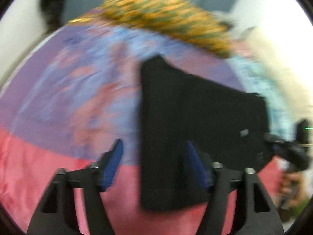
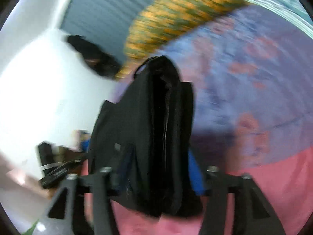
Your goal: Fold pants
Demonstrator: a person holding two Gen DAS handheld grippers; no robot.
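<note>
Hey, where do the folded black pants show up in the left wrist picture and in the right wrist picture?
Left wrist view: the folded black pants fill centre to right, lying broadside on the pink and purple bedspread.
Right wrist view: the pants stand centre frame, seen end-on, between the gripper's blue-padded fingers.
Shared landmark: the orange and green patterned cushion, beyond the pants in both.
</note>
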